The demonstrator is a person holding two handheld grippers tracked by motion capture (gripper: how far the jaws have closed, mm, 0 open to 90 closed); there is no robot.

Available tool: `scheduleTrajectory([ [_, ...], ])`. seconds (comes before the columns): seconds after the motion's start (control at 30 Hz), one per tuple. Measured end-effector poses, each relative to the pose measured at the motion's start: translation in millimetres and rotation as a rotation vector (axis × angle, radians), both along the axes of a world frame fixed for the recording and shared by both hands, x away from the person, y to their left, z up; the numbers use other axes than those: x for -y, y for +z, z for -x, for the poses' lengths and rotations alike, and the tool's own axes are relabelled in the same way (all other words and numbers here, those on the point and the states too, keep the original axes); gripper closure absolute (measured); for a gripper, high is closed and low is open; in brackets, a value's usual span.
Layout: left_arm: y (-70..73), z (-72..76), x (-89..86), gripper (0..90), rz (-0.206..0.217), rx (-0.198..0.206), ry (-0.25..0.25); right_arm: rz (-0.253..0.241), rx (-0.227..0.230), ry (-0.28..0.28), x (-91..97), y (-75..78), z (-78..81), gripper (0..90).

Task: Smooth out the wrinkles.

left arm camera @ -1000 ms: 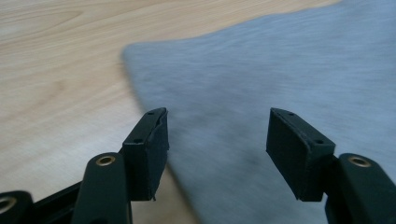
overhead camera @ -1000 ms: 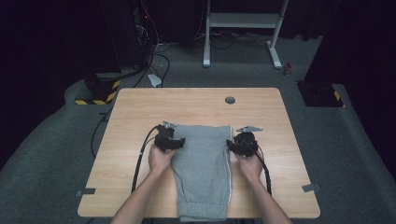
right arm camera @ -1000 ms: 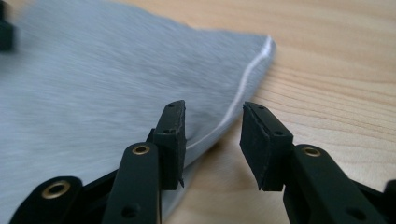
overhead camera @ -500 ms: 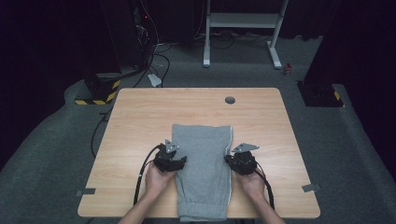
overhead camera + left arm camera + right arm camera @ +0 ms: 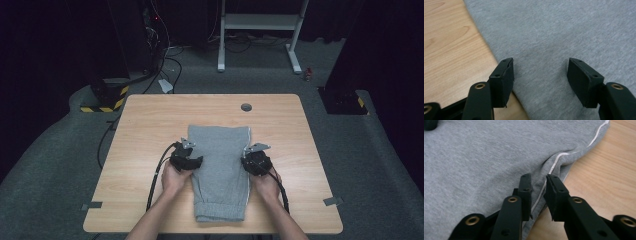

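Observation:
Grey sweatpants [image 5: 220, 175] lie folded flat on the wooden table [image 5: 150, 125], waistband toward the person, a white stripe [image 5: 554, 163] down their right edge. My left gripper [image 5: 196, 161] rests at the garment's left edge. Its jaws [image 5: 540, 72] stand wide open over the cloth [image 5: 564, 30], gripping nothing. My right gripper [image 5: 248, 161] sits at the garment's right edge. Its jaws [image 5: 539, 181] have just been opening and stand a little apart, with the striped, slightly bunched hem between them and the pads not pressing on it.
A round cable hole [image 5: 246, 107] sits near the table's far edge. Bare wood [image 5: 310, 150] lies left and right of the garment. Each gripper's cable trails back along the person's forearm. On the dark floor beyond are a white desk frame [image 5: 260, 22] and loose cables.
Both hands drew back toward the person, then moved forward again. The sweatpants slid farther onto the table; their waistband no longer hangs over the front edge.

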State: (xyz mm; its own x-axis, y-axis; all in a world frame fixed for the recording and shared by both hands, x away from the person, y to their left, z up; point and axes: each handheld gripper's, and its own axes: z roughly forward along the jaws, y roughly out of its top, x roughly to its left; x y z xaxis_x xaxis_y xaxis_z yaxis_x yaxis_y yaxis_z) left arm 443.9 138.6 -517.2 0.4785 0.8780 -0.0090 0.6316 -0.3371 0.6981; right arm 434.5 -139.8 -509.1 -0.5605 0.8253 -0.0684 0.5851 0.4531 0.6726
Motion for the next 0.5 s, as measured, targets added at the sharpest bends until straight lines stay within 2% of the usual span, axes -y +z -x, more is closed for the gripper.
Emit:
scheduleTrajectory([
  [0.07, 1.3, -4.1, 0.1, 38.0, 0.010, -0.013, 0.005, 0.005, -0.007, -0.010, 1.1, 1.7, -6.3, 68.2],
  [0.13, 5.5, -2.0, -1.3, 38.1, 0.031, -0.013, 0.013, -0.028, -0.040, -0.036, 5.5, 2.5, -11.2, 65.2],
  [0.17, 10.1, 3.0, -1.7, 37.7, 0.038, -0.011, -0.007, -0.043, -0.035, -0.041, 8.5, 4.3, -10.4, 65.1],
  [0.23, 16.2, 14.4, -1.3, 38.0, 0.040, 0.012, -0.039, -0.085, -0.009, -0.036, 13.3, 10.9, -2.6, 64.8],
  [0.27, 18.6, 21.3, -0.9, 38.3, 0.051, 0.015, -0.062, -0.101, 0.000, -0.025, 14.5, 14.5, 2.3, 64.0],
  [0.33, 21.5, 33.4, 1.6, 38.9, 0.047, 0.010, -0.098, -0.117, 0.024, 0.009, 14.9, 21.4, 15.0, 63.8],
  [0.43, 20.6, 49.5, 4.9, 39.3, 0.059, -0.006, -0.137, -0.148, 0.023, 0.056, 13.5, 22.9, 29.4, 64.4],
  [0.5, 16.7, 58.3, 7.3, 40.3, 0.056, -0.022, -0.154, -0.147, 0.008, 0.091, 10.6, 18.9, 37.9, 65.1],
])
